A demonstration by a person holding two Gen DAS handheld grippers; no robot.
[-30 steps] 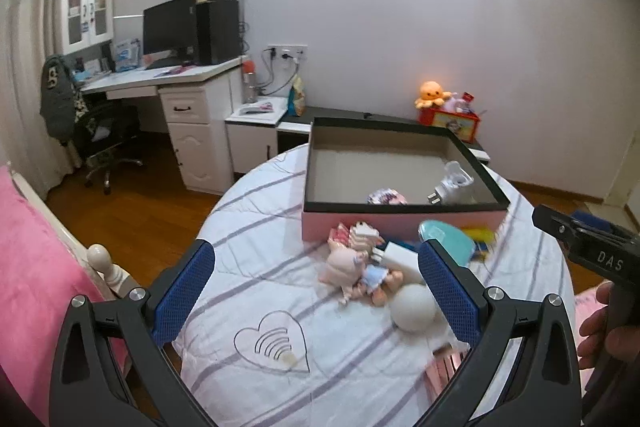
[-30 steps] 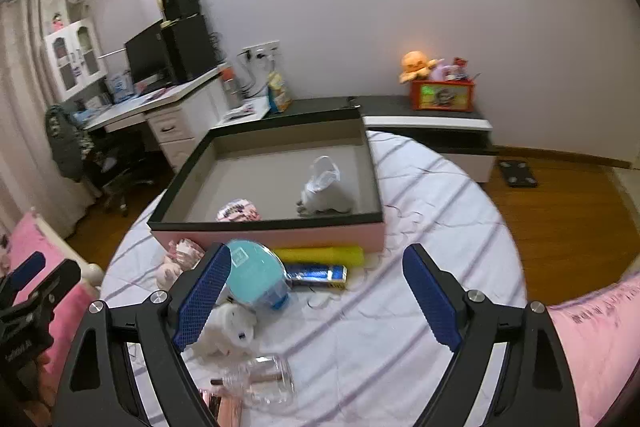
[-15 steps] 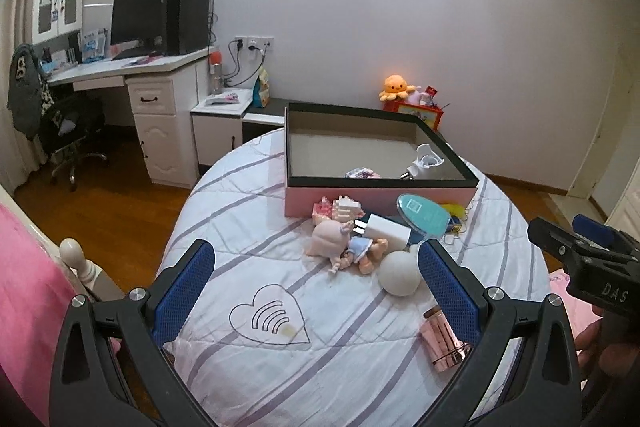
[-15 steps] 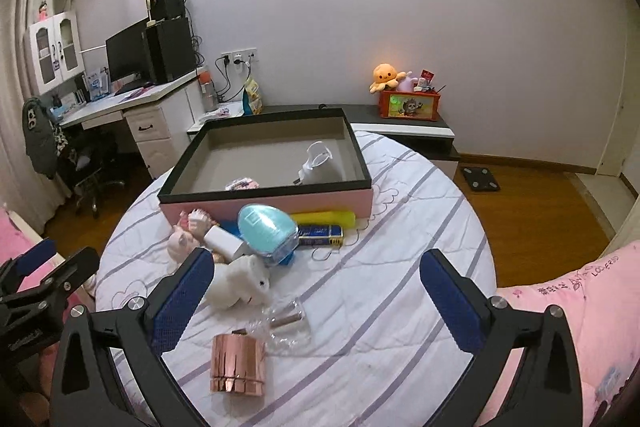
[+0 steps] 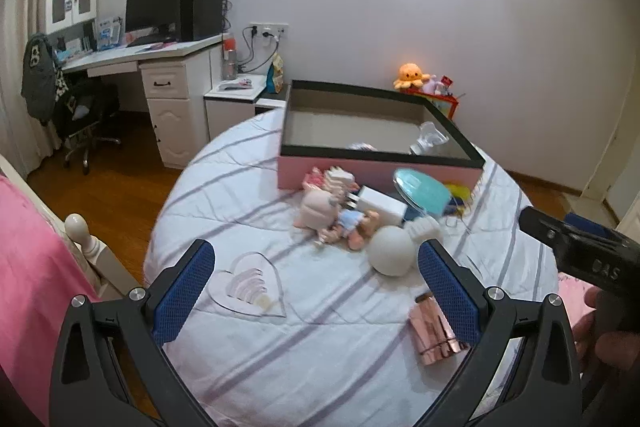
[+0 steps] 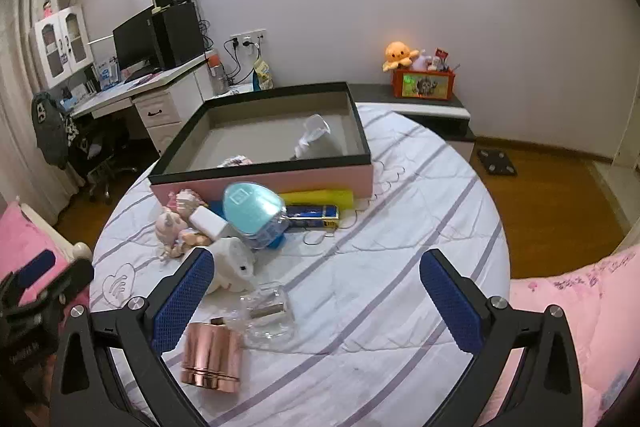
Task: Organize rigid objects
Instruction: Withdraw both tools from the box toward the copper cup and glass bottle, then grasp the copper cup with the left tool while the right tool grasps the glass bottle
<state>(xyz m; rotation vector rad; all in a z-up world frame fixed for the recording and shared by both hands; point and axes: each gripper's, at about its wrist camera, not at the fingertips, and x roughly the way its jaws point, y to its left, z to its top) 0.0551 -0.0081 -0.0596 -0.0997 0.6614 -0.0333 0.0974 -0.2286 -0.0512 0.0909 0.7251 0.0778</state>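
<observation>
A pink box with a black rim (image 5: 372, 178) (image 6: 280, 183) stands on the round striped bed, holding a white item (image 6: 316, 143) and a small patterned piece. In front of it lie a doll (image 5: 336, 215), a white block (image 6: 208, 223), a teal oval case (image 6: 252, 207), a yellow bar (image 6: 320, 197), a blue-gold pack (image 6: 312, 211), a white ball-shaped toy (image 5: 392, 253), a clear bottle (image 6: 268, 311) and a rose-gold cylinder (image 6: 212, 355) (image 5: 434, 333). My left gripper (image 5: 316, 291) and right gripper (image 6: 316, 303) are both open, empty, above the near bed.
A white desk with monitor and chair (image 5: 160, 67) stands left. A low cabinet with an orange plush and toy box (image 6: 424, 83) is against the back wall. A pink bed (image 5: 24, 267) lies left, pink bedding (image 6: 568, 307) right. Wooden floor surrounds the bed.
Both grippers have pulled back and up from the box, so more of the bed and the rose-gold cylinder have come into view. Both stay open.
</observation>
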